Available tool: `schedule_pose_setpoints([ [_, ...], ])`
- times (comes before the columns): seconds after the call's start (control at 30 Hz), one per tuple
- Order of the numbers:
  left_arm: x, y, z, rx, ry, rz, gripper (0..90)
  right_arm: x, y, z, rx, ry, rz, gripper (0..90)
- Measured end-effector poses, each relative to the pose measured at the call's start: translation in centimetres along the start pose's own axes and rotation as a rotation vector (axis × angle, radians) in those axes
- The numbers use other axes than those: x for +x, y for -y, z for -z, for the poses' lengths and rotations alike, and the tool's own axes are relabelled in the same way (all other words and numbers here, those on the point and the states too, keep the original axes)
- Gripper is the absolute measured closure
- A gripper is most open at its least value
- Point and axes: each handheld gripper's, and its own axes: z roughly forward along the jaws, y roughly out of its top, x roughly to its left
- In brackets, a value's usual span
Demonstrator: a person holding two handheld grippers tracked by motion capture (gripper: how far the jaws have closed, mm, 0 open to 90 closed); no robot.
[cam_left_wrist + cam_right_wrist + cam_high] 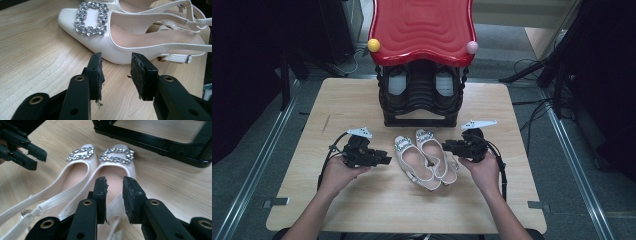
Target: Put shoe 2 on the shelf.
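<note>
In the high view a pair of white slingback shoes (426, 159) lies side by side near the middle of the table (362, 210), toes toward the far edge, just in front of a black shoe rack (421, 97) with a red wavy top (422, 27). The left gripper (382, 160) sits just beside the left shoe and the right gripper (449, 146) just beside the right shoe, neither holding anything. In the left gripper view the jaws stand parted with bare table between them; the left shoe (130, 37), with its rhinestone buckle (91, 18), lies just beyond the pads (137, 72) and apart from them. In the right gripper view the jaws are also parted and empty, hanging above the right shoe (117, 170); the left gripper (22, 148) shows at the upper left and the rack's base bar (155, 141) lies near the toes. The risks from here, as I judge them: a grip on the thin heel straps (32, 207) could let a shoe swing or slip free, the glossy upper may slide between the pads, and a careless push could knock the pair out of line or into the rack's base.
</note>
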Motion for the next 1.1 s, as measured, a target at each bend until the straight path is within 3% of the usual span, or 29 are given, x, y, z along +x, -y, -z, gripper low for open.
schedule_pose_setpoints([
  [0.17, 0.1, 0.0, 0.2, 0.001, -0.026, -0.011, 57.8, 1.2, -0.3, -0.4, 0.003, -0.015, 0.022, 73.4],
  [0.8, 0.9, -0.4, 0.6, 0.000, -0.034, -0.008, 54.1, 4.5, -1.0, -3.0, 0.049, -0.042, 0.045, 70.6],
  [1.1, 1.4, -0.6, 0.5, -0.001, -0.039, -0.009, 54.1, 5.4, -0.8, -4.8, 0.116, -0.004, 0.070, 66.2],
])
